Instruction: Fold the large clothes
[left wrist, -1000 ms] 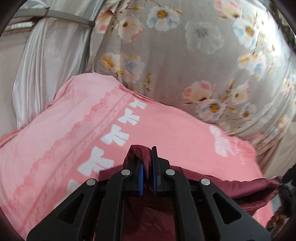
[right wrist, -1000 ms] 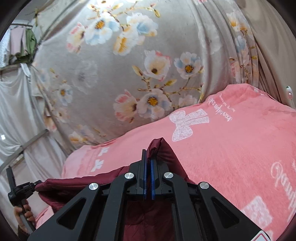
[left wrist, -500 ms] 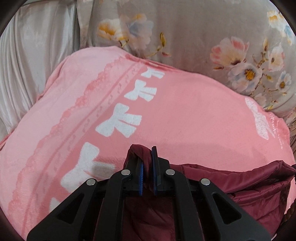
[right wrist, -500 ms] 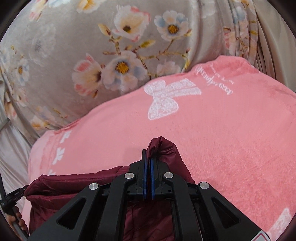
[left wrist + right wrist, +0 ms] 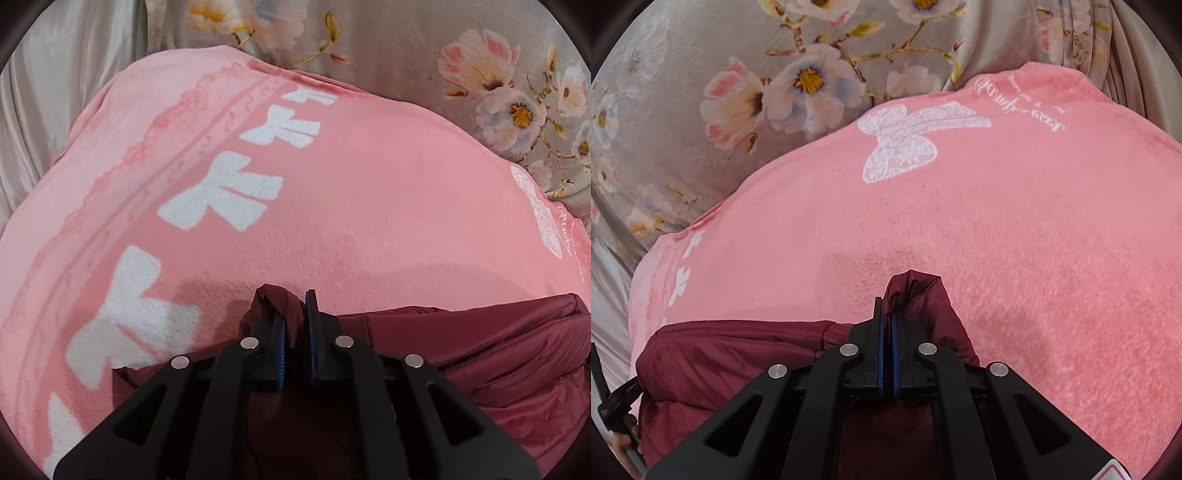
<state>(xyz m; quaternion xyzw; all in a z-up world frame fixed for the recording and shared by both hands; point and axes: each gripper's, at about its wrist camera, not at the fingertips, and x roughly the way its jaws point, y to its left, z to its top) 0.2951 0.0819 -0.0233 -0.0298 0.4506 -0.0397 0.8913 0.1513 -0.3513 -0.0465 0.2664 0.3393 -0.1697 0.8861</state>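
Maroon jacket [image 5: 461,343] lies across the near edge of the pink blanket [image 5: 332,206], long axis running 3 to 9 o'clock between our two tools. We see the left gripper [image 5: 294,325] holding a bunched fold of it; its jaws have just eased apart slightly, the cloth between them yet. In the right wrist view the right gripper [image 5: 887,325] is clamped tight on the other corner, which peaks toward 12 o'clock. Floral fabric [image 5: 701,110] hangs behind the blanket at 11 o'clock.
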